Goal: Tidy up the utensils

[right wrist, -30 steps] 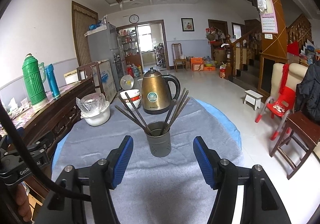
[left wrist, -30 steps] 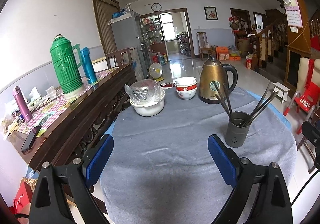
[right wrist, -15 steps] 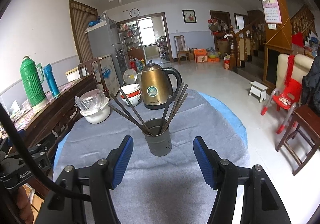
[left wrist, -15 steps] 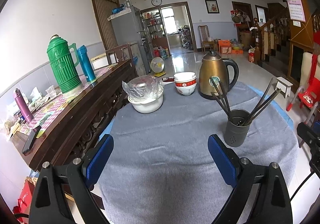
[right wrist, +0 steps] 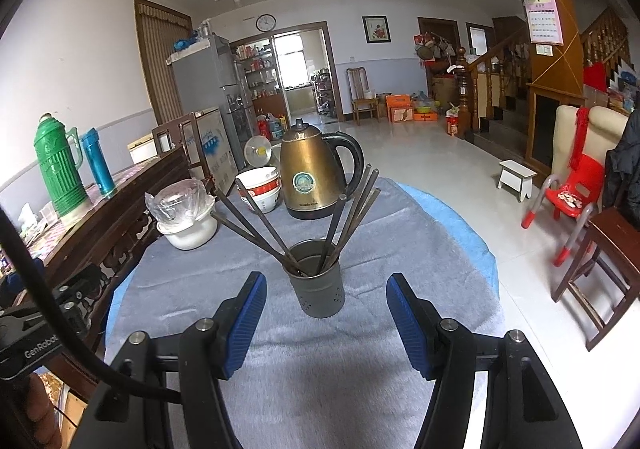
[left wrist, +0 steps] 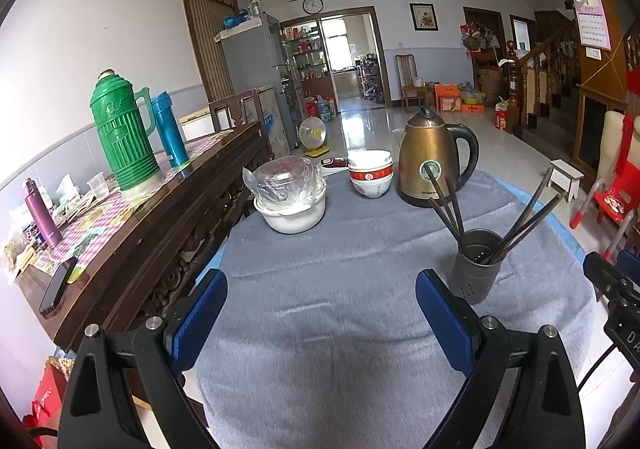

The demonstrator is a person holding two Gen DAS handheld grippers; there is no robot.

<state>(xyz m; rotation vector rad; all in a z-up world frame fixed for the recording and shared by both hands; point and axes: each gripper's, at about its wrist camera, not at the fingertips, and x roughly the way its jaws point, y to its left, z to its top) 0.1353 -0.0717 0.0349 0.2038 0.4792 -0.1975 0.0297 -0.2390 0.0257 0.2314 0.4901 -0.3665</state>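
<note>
A dark grey perforated utensil holder stands upright on the grey cloth of the round table. Several dark chopsticks lean out of it to both sides. My right gripper is open and empty, just in front of the holder and apart from it. In the left wrist view the holder stands at the right with its chopsticks. My left gripper is open and empty over bare cloth, left of the holder.
A brass kettle, stacked red-and-white bowls and a white pot with a plastic-wrapped lid stand at the table's far side. A wooden sideboard with a green thermos runs along the left. Chairs stand at the right.
Both grippers have drawn back and lifted slightly; the holder sits a little farther off in both views. Neither gripper has taken hold of anything.
</note>
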